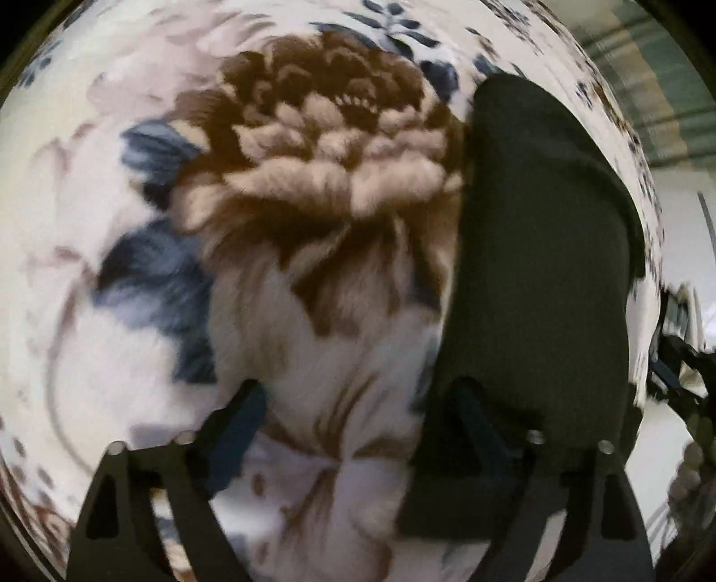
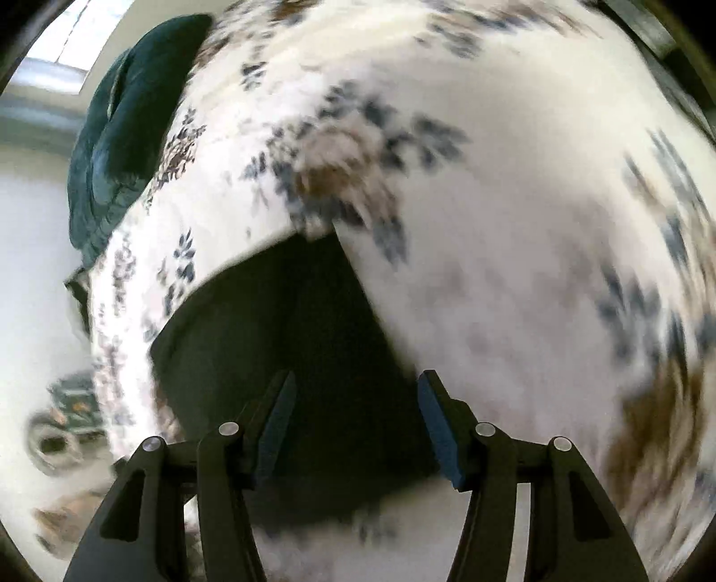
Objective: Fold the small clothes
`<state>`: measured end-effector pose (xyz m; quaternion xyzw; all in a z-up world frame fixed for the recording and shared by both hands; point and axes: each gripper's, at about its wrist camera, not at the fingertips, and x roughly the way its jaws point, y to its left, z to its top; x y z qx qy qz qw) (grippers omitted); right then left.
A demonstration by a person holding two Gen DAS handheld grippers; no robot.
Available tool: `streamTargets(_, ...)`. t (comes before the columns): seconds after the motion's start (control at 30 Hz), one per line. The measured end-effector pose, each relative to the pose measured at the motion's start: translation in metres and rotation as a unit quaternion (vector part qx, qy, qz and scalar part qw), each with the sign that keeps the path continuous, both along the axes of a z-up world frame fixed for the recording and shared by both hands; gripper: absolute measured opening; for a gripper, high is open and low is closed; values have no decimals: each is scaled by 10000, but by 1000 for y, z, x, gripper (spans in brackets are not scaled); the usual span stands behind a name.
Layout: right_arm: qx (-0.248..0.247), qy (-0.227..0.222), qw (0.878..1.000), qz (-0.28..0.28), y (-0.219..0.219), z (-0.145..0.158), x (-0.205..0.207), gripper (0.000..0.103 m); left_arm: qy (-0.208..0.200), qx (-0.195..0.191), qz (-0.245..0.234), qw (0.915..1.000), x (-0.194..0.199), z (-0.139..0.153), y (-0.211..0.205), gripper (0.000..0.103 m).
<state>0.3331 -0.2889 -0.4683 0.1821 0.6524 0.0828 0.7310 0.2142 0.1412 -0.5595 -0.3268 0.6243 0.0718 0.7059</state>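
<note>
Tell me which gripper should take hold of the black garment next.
Probably the right gripper: its open jaws straddle the black garment, which lies straight ahead between them. The left gripper is also open, but mostly over the floral blanket, with the garment only at its right finger.

We note a plush floral blanket (image 1: 313, 188) in cream, brown and blue covering the whole work surface. From the right wrist view, a dark teal quilted cushion (image 2: 121, 147) lies at its far-left edge, beneath a bright window (image 2: 85, 40) and a pale wall (image 2: 27, 215); motion blur obscures the rest.
</note>
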Motion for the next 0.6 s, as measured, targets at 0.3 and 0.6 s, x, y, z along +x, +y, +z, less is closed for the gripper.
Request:
streamTargets(0.3, 255, -157, 9972, 688, 58, -37, 74, 56, -38, 112, 421, 9990, 2, -5, -2, 103)
streamTargets(0.6, 190, -618, 9979, 29, 42, 1, 84, 4, -1011, 203, 474, 9935, 62, 72, 20, 99)
